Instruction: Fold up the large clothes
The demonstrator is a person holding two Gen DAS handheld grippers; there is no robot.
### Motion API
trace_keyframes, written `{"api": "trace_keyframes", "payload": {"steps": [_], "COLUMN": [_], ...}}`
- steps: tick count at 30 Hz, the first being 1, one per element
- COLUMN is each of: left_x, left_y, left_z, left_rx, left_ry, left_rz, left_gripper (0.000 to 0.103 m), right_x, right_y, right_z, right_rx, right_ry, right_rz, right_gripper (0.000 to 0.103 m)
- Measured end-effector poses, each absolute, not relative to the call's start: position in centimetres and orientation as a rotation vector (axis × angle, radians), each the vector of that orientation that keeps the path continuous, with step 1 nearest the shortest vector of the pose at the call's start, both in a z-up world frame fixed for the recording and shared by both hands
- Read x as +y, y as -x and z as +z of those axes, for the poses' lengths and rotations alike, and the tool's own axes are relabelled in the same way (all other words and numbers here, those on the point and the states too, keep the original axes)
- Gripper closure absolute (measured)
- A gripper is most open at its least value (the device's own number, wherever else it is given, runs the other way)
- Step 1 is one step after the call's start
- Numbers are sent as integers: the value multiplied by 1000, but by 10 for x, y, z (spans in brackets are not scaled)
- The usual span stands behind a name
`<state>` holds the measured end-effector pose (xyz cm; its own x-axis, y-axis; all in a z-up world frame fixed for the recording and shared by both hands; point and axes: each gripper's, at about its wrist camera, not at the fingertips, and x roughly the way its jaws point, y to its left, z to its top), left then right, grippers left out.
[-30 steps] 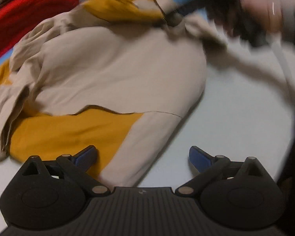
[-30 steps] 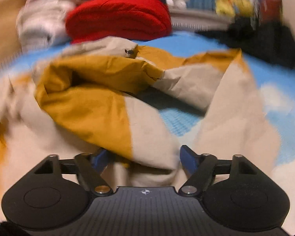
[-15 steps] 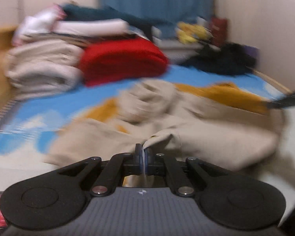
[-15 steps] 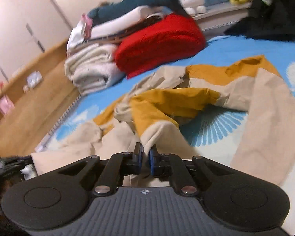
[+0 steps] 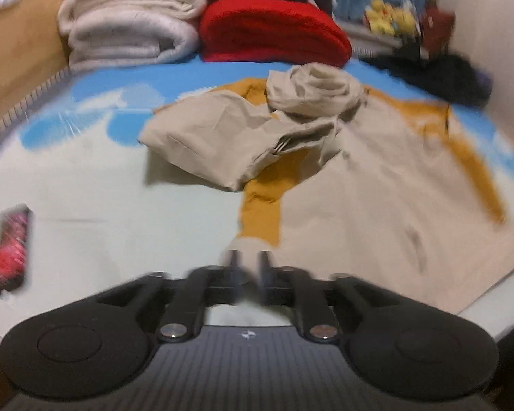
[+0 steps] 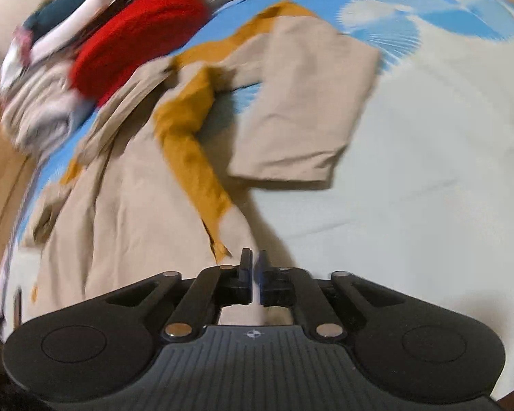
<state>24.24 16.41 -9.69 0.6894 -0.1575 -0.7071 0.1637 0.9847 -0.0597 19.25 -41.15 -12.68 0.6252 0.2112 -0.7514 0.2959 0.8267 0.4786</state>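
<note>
Looking along my left gripper (image 5: 246,267), I see the beige and mustard-yellow hooded garment (image 5: 377,185) spread over the pale bed sheet with blue cloud print (image 5: 96,185). Its beige hood (image 5: 315,92) sits bunched at the far end, and one beige sleeve (image 5: 209,144) lies folded across towards the left. The lower hem reaches right up to my left jaws. They stand close together with a narrow gap showing, but the picture is smeared there, so I cannot tell whether any cloth is pinched between them.

From my right gripper (image 6: 253,270) the same garment (image 6: 147,205) lies to the left and ahead, with a mustard band (image 6: 192,144) running down towards the fingers and the other beige sleeve (image 6: 301,102) laid flat on the sheet (image 6: 428,171). The right jaws are drawn almost together, and a beige edge of the garment appears to be clamped between them, with cloth visible just under the fingers.

Behind the garment, at the head of the bed, sit a folded red blanket (image 5: 270,30) and, just beside it on the left, a stack of rolled cream bedding (image 5: 126,30). A dark heap of clothing (image 5: 438,72) lies at the far right. A small red and pink object (image 5: 12,250), too blurred to identify, rests at the sheet's left edge.
</note>
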Motion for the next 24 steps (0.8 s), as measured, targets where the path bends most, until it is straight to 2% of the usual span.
{"api": "trace_keyframes", "payload": {"steps": [1, 2, 3, 4, 6, 7, 8, 9, 10, 11, 13, 18, 19, 20, 21, 22, 23, 24], "left_x": [164, 162, 157, 150, 136, 129, 119, 110, 101, 95, 91, 122, 126, 129, 132, 136, 143, 149], "left_y": [-248, -254, -265, -279, -307, -322, -335, -343, -350, -352, -334, -269, -263, -261, -262, -264, -266, -269], "left_z": [-96, -97, -100, -103, -119, -130, -147, -160, -174, -180, -161, -102, -104, -112, -122, -129, -133, -130], "left_rx": [756, 723, 704, 706, 759, 795, 843, 908, 993, 1062, 1030, 928, 928, 949, 983, 1015, 1030, 1020], "left_ry": [22, 38, 40, 38, 25, 0, -51, -113, -163, -168, -190, -189, -219, -260, -295, -314, -313, -272], "left_rz": [-165, -148, -151, -164, -211, -219, -219, -213, -217, -197, -179, -235, -225, -208, -178, -119, -60, -45], "left_gripper": [26, 14, 6, 5, 4, 4, 4, 23, 74, 75, 86, 86, 77, 71, 59, 57, 53, 38], "right_x": [-415, -415, -413, -409, -398, -389, -381, -374, -366, -357, -347, -350, -348, -345, -342, -339, -340, -347], "right_y": [-195, -198, -203, -210, -222, -228, -234, -238, -236, -233, -217, -159, -152, -149, -149, -151, -152, -153], "right_z": [-129, -132, -135, -141, -155, -163, -169, -174, -173, -165, -142, -92, -95, -103, -116, -131, -136, -133], "right_rx": [896, 893, 900, 911, 957, 996, 1036, 1084, 1092, 1077, 1027, 976, 999, 1040, 1112, 1214, 1254, 1234], "right_ry": [-635, -640, -634, -623, -578, -557, -537, -514, -490, -429, -362, -390, -380, -363, -337, -300, -280, -299], "right_rz": [-56, -59, -59, -49, -20, -12, 10, 12, -2, 17, 49, 129, 134, 131, 120, 91, 50, 28], "right_gripper": [77, 39, 23, 10, 12, 24, 80, 100, 99, 101, 102, 103, 102, 97, 93, 82, 79, 78]}}
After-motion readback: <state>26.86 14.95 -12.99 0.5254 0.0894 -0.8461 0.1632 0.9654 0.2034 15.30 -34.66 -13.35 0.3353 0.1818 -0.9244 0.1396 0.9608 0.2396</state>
